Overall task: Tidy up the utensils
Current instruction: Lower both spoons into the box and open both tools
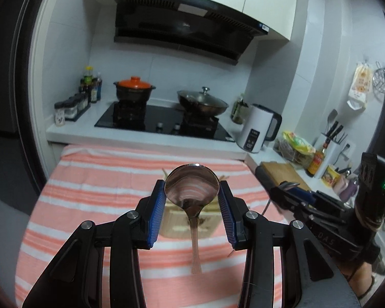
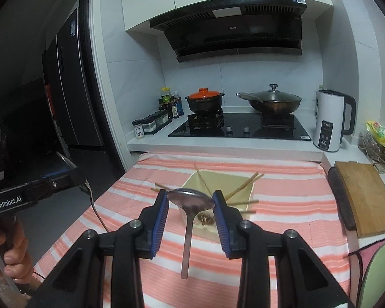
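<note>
Left tongs [image 1: 192,192]: clamped on the bowl of a large spoon [image 1: 192,191] at frame centre; the handle hangs down below the blue pads [image 1: 157,213], clear of the striped cloth [image 1: 89,179] covering the worktop.

Right tongs [image 2: 191,200]: clamped on the bowl of a second spoon [image 2: 190,200], centre of frame, handle hanging downward above the cloth.

Wooden tray [image 2: 218,182]: on the cloth just behind the right tongs, centre frame. Several chopsticks [image 2: 243,184] lie across its rim and beside it.

In the right wrist view, the left tongs unit appears at the left edge, with a hand [image 2: 15,251] gripping its handle at lower left.
</note>
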